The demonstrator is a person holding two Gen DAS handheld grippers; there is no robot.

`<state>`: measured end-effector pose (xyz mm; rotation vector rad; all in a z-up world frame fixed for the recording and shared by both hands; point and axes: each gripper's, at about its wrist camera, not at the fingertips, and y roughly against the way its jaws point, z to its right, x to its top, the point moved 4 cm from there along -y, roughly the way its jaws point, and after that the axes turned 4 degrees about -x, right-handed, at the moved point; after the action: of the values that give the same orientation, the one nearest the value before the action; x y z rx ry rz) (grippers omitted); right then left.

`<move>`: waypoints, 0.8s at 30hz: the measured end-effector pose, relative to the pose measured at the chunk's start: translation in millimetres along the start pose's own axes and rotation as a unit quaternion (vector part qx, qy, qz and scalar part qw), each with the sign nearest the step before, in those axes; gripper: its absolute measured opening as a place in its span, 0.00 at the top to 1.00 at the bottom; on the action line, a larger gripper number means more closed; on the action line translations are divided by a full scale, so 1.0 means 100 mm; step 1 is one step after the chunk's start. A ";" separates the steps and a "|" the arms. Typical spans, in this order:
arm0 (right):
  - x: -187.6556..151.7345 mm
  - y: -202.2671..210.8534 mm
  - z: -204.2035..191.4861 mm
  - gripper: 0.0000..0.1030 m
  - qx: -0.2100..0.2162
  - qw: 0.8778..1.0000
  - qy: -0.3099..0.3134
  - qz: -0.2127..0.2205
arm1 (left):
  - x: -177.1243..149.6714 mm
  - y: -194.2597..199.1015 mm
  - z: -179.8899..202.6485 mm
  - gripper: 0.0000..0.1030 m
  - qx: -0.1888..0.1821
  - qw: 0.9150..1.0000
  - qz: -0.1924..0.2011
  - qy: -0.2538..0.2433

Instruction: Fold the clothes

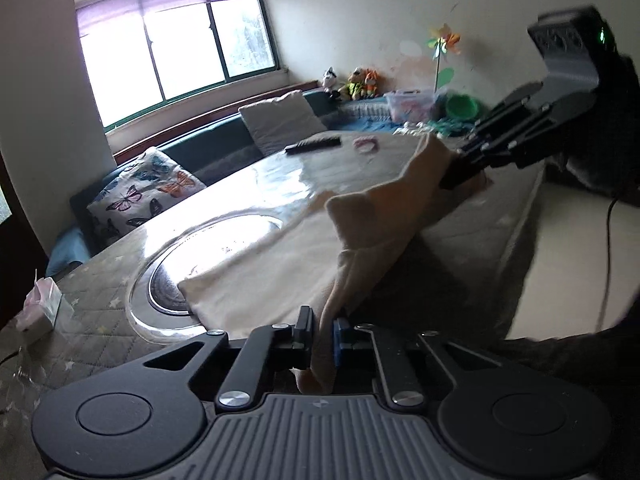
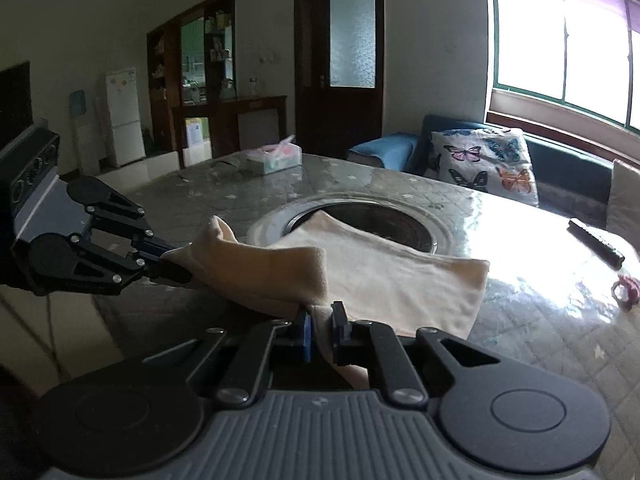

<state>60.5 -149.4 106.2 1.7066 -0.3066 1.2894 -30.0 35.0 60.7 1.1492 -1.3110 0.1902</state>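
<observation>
While both grippers pinch the near edge of the cream garment, its body lies ahead of them across the table, partly over the round glass inset. Left gripper and right gripper each clamp one corner, so I judge the fold runs forward, away from the person.

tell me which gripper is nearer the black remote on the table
Right. The right gripper holds the cream cloth at the end toward the remote; the left gripper grips the opposite end, toward the tissue box.
</observation>
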 end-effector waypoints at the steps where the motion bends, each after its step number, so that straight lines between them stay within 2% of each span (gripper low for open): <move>1: 0.00 0.10 -0.04 0.92 0.004 1.000 -0.001 0.001 | 0.03 0.08 0.04 0.90 -0.004 1.000 0.005 0.002; 5: 0.00 0.33 -0.16 0.92 0.009 1.000 0.009 -0.001 | 0.11 0.16 0.08 0.90 -0.005 1.000 0.010 0.011; 11: 0.19 0.15 -0.01 0.92 0.003 1.000 0.014 0.000 | 0.25 -0.18 -0.32 0.90 -0.004 0.997 0.003 0.079; 16: 0.41 -0.30 0.31 0.92 -0.004 1.000 -0.002 -0.018 | 0.34 -0.63 -0.75 0.90 -0.012 0.992 -0.018 0.123; 18: 0.46 -0.55 0.44 0.92 -0.005 0.999 -0.013 -0.033 | 0.31 -0.86 -0.92 0.90 -0.027 0.987 -0.040 0.152; 22: 0.47 -1.08 0.67 0.92 -0.010 0.997 -0.042 -0.064 | 0.22 -1.27 -1.24 0.89 -0.022 0.978 -0.075 0.195; 24: 0.41 -1.30 0.75 0.91 -0.016 0.996 -0.055 -0.073 | 0.13 -1.39 -1.33 0.84 -0.022 0.974 -0.092 0.208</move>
<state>211.2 -126.8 72.6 1.7420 -0.2597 1.0809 156.3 60.5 17.8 1.1137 -0.8321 0.2488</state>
